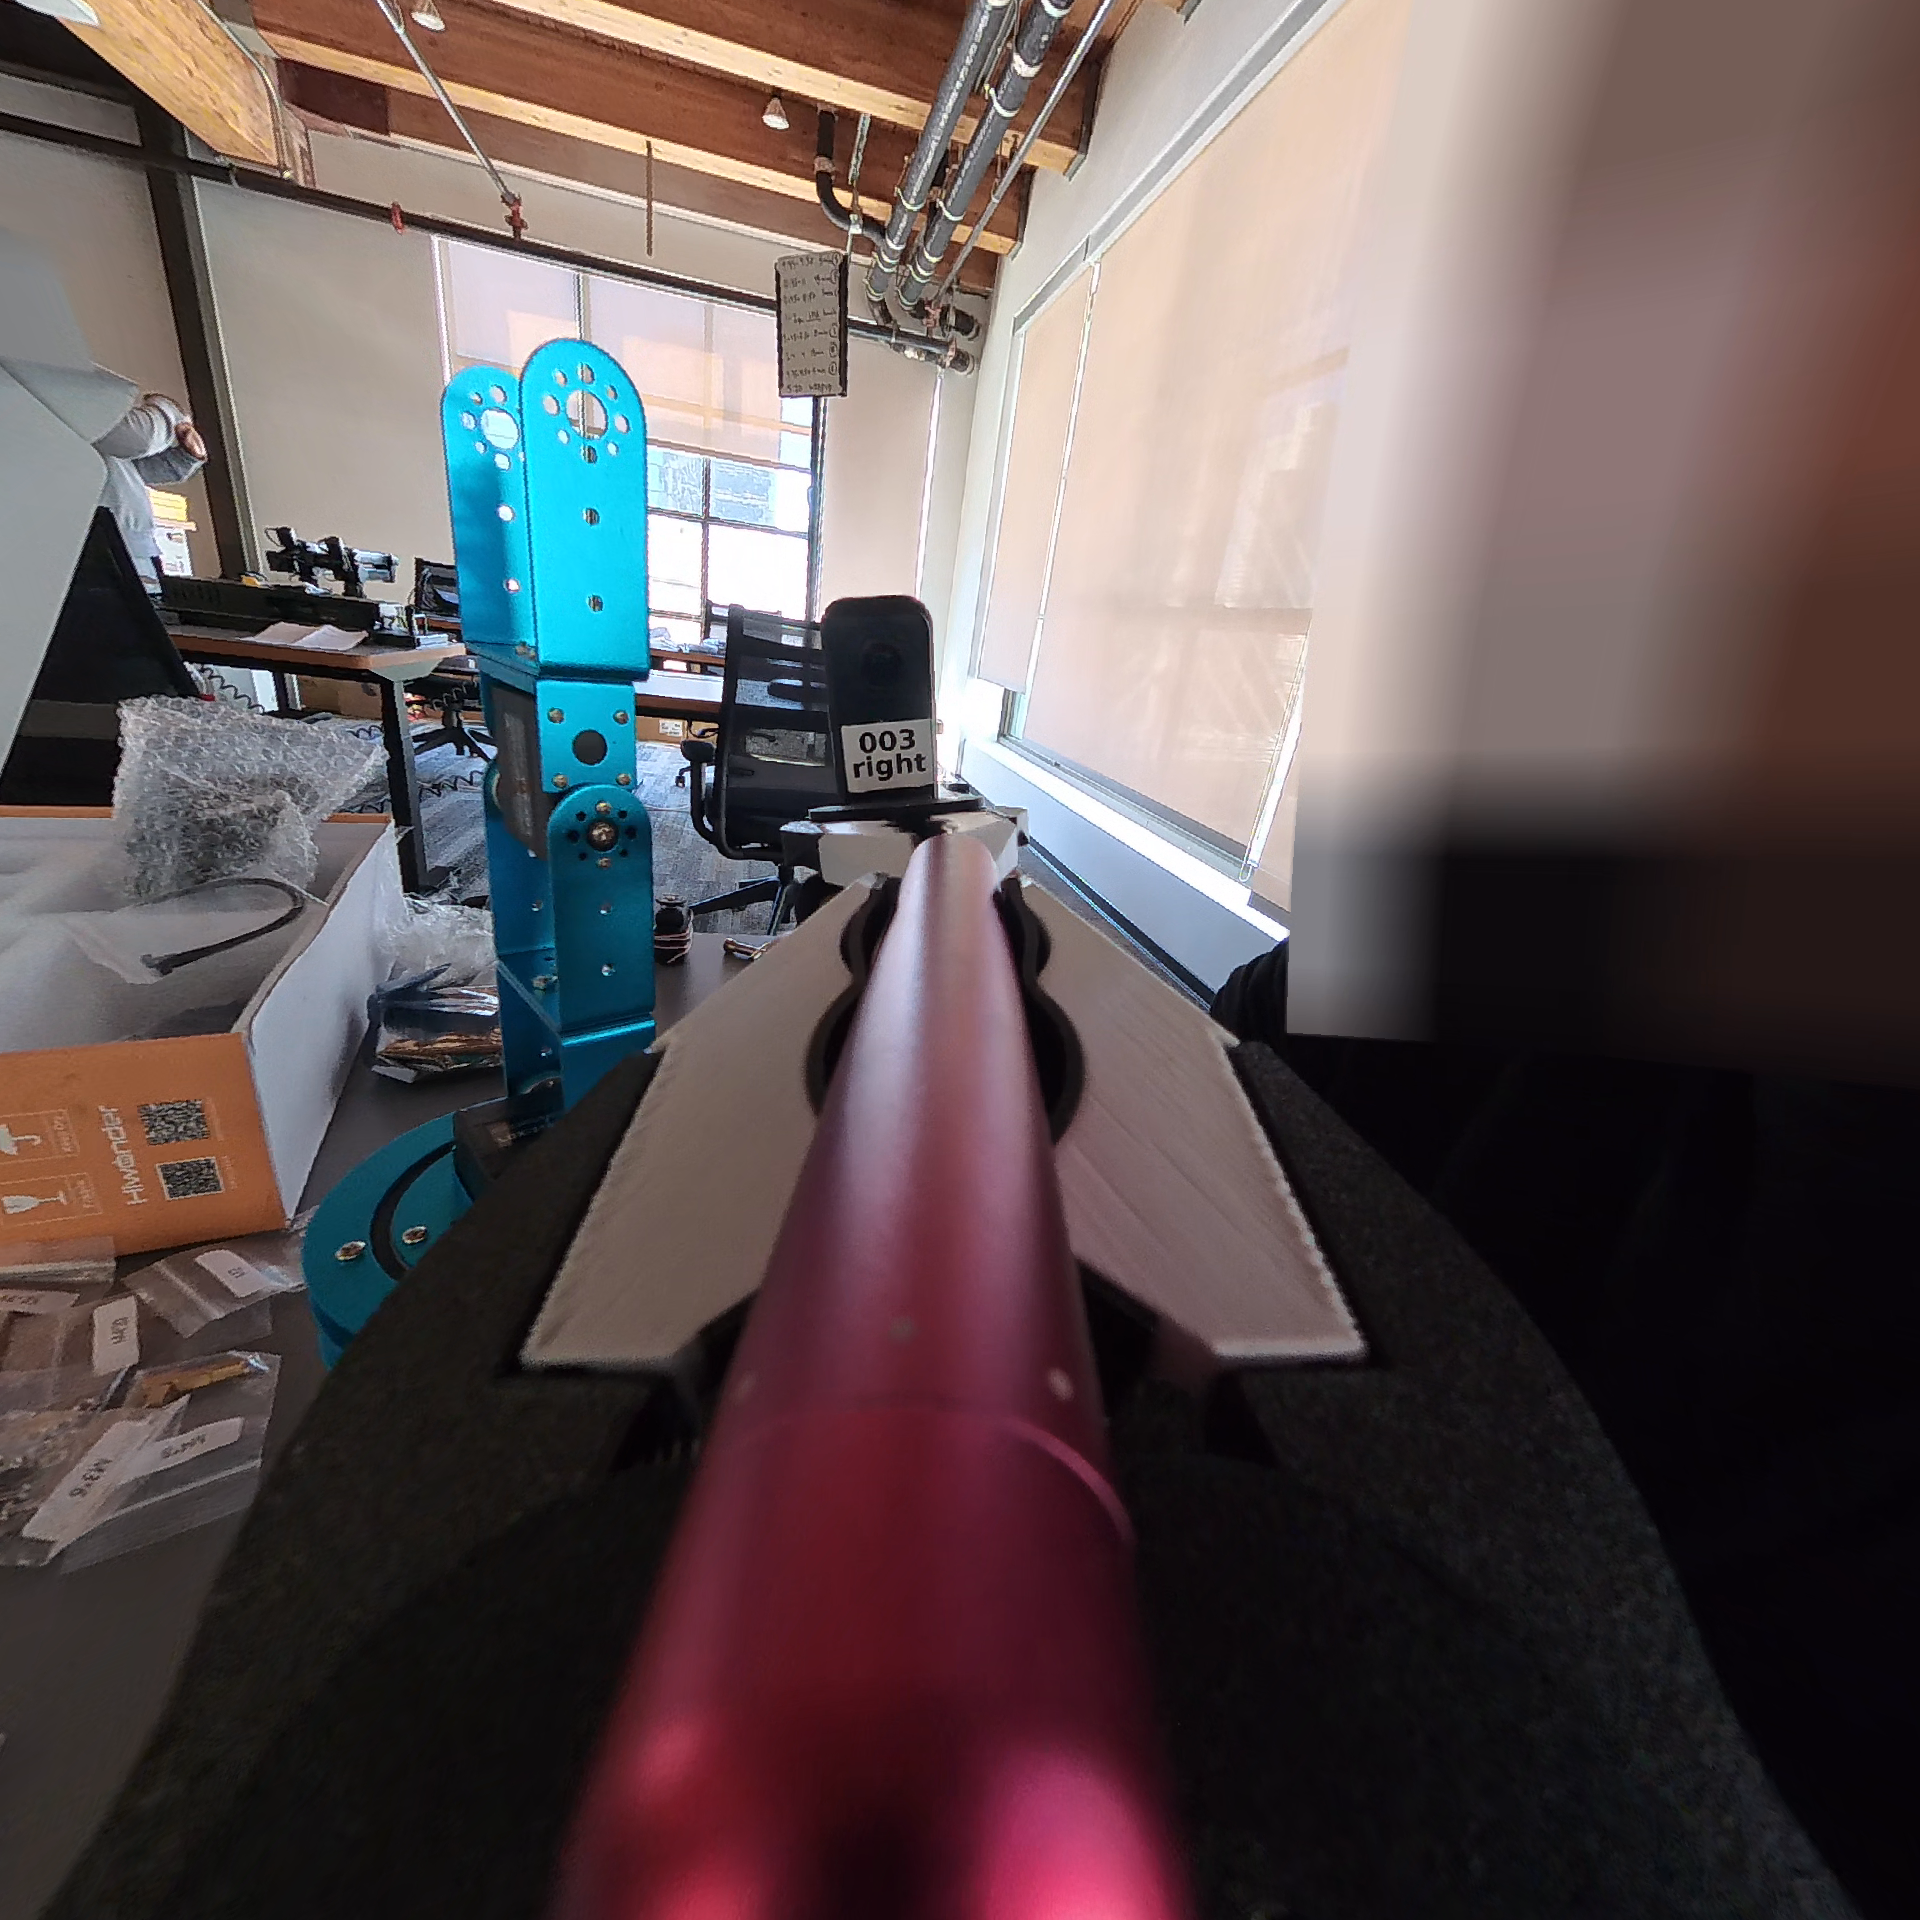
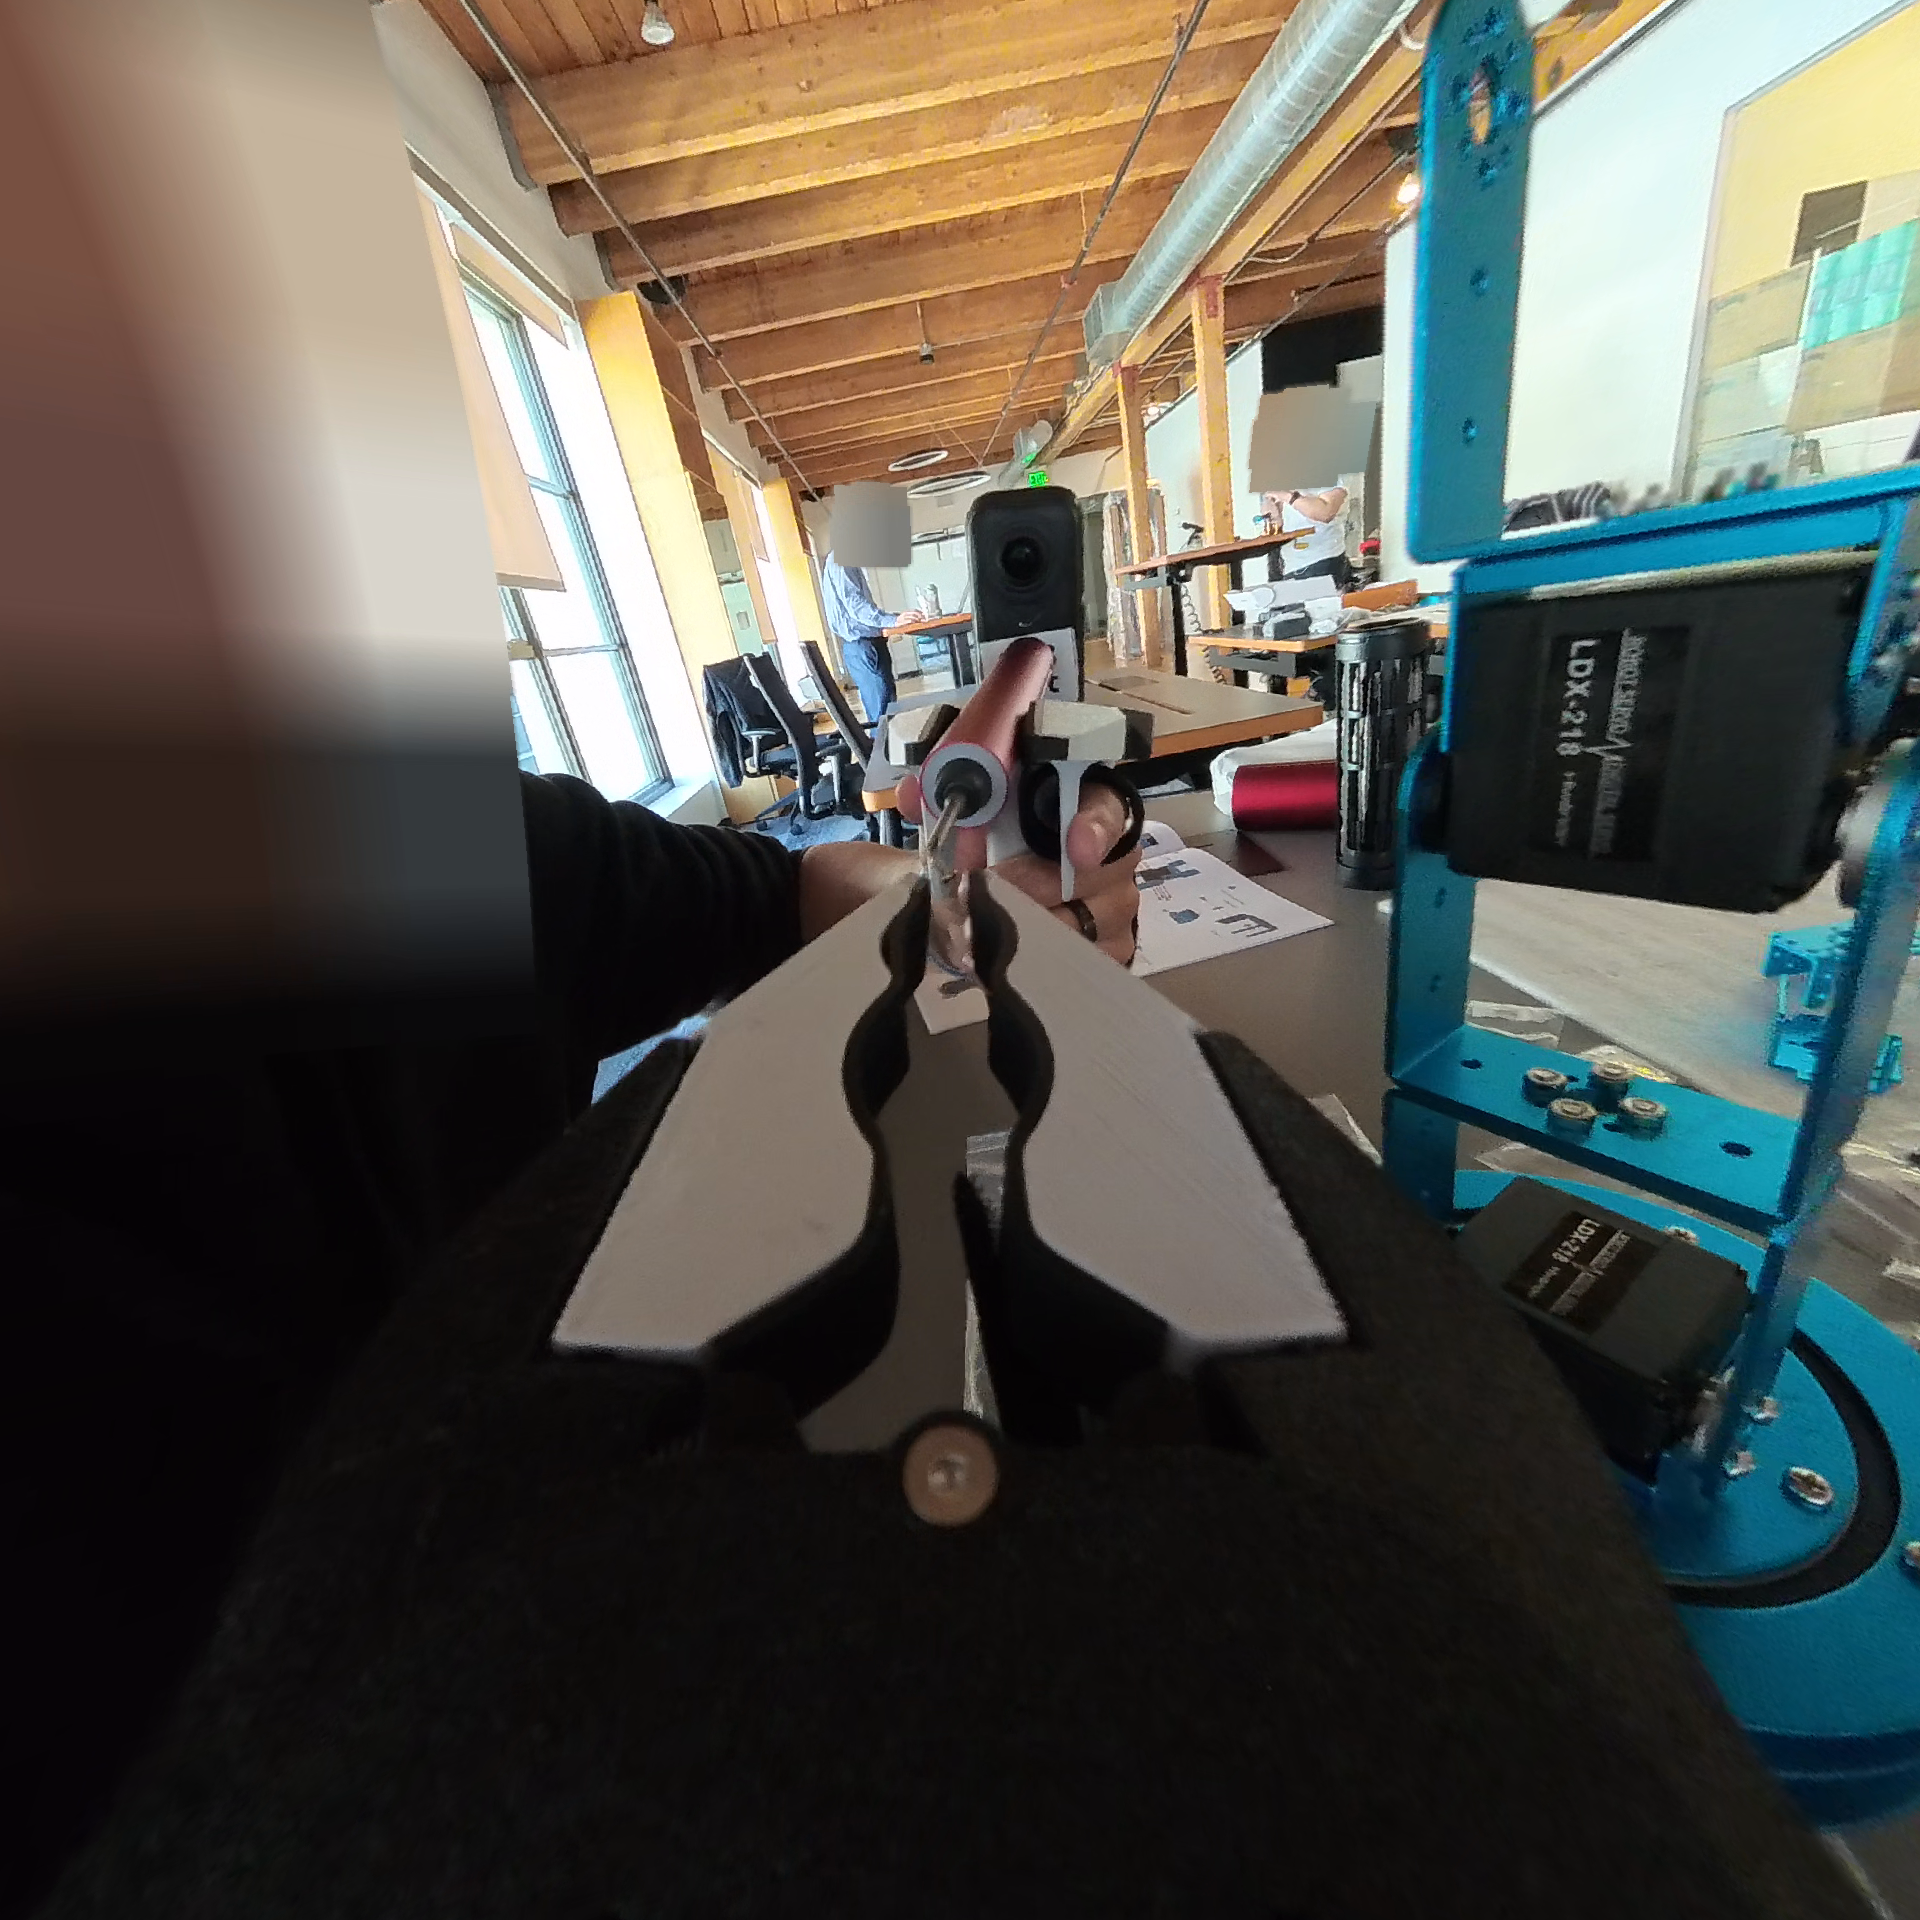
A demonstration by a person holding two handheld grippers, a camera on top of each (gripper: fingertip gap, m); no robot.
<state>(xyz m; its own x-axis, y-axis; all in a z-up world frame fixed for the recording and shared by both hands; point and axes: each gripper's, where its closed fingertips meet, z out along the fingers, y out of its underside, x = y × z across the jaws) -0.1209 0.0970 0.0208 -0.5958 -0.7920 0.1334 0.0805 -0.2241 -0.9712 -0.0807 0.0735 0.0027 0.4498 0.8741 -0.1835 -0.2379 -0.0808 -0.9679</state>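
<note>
Magenta anodised metal screwdriver handle (image 1: pixel 935 1299) fills the left gripper (image 1: pixel 940 883), whose jaws clamp it. Right gripper (image 2: pixel 951 914), jaws nearly shut, pinches its thin silver bit (image 2: pixel 943 847). Beside stands a blue aluminium robot arm (image 1: pixel 561 748) on the dark grey bench (image 1: pixel 332 1112), under timber ceiling beams (image 2: pixel 883 135).

**Blue frame crowds the bench**

A tall blue metal frame (image 1: pixel 561 665) stands upright on its round base (image 2: pixel 1787 1475), just beside the right gripper (image 2: pixel 951 914) — blocking that side. The left gripper (image 1: pixel 940 883), clamped round a red screwdriver (image 1: pixel 914 1299), meets it head-on. Box (image 1: pixel 301 997) and small bags (image 1: pixel 114 1455) clutter the far side; bare tabletop (image 2: pixel 1340 956) lies between — open passage.
</note>
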